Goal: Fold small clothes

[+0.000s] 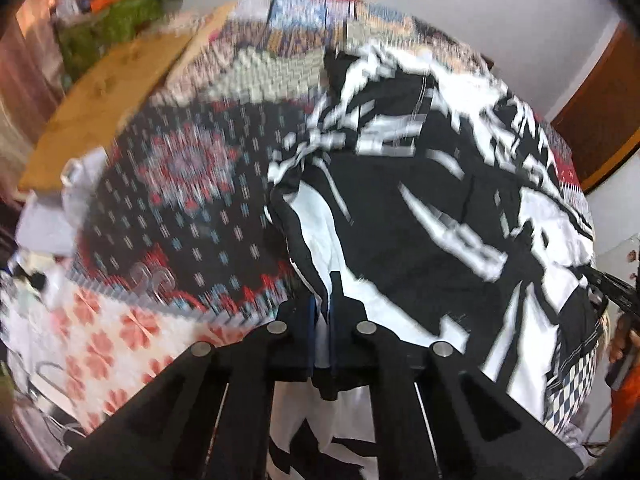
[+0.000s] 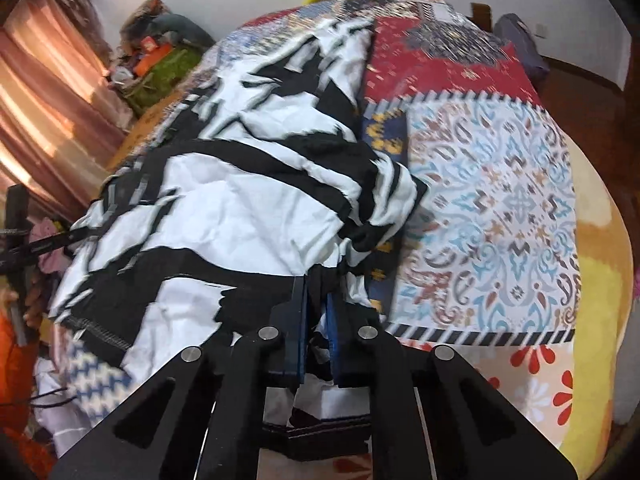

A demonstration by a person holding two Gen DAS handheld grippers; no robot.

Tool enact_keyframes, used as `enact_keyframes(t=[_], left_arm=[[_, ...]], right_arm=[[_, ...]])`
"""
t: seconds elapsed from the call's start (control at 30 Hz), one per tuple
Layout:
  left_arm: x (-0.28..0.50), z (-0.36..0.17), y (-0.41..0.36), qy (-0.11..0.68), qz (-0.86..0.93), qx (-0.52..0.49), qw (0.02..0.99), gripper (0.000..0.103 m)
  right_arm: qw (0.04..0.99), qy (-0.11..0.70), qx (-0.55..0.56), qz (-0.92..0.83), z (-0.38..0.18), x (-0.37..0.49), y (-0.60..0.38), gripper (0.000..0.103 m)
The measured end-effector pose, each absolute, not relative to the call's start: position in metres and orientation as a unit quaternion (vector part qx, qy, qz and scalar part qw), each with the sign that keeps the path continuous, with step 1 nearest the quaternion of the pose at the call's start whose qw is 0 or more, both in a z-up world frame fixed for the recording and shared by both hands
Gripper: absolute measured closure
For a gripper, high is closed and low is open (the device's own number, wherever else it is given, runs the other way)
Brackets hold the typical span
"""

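Note:
A black-and-white printed garment point(image 1: 420, 208) lies spread over a patchwork-covered table; it also fills the left and middle of the right wrist view point(image 2: 240, 208). My left gripper point(image 1: 323, 300) is shut on the garment's near edge, with white cloth pinched between the blue pads. My right gripper point(image 2: 318, 308) is shut on a bunched fold of the same garment at its near right corner. The other gripper's black tip shows at the right edge of the left wrist view point(image 1: 612, 284) and at the left edge of the right wrist view point(image 2: 36, 240).
The patchwork cloth point(image 2: 500, 208) covers the table, with red and pale paisley panels to the right. A wooden board point(image 1: 100, 96) and a cluttered pile point(image 1: 116, 8) lie far left. Pink curtains point(image 2: 44, 100) hang on the left. A flowered cloth point(image 1: 104, 344) lies near left.

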State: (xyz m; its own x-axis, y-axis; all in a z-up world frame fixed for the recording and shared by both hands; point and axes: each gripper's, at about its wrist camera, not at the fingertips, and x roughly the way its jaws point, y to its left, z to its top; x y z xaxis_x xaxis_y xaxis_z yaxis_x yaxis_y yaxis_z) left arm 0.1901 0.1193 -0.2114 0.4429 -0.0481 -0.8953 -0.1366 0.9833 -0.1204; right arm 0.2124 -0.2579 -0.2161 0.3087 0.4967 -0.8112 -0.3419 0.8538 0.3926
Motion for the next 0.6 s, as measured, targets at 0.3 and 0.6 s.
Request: enact_keyframes(t=[0.3,0.6], left_arm=[[0.247,-0.143,0.135,0.451,0.036,-0.087,0.888,0.098],[0.311,-0.220,0.143,0.535,0.082,-0.071,0.838,0.090]], right_arm=[[0.846,0.443,0.091,0.283,-0.145,0.233,-0.252,0.096],[0.844,0.488,0.069,0.209,-0.194,0.279,-0.238,0.092]])
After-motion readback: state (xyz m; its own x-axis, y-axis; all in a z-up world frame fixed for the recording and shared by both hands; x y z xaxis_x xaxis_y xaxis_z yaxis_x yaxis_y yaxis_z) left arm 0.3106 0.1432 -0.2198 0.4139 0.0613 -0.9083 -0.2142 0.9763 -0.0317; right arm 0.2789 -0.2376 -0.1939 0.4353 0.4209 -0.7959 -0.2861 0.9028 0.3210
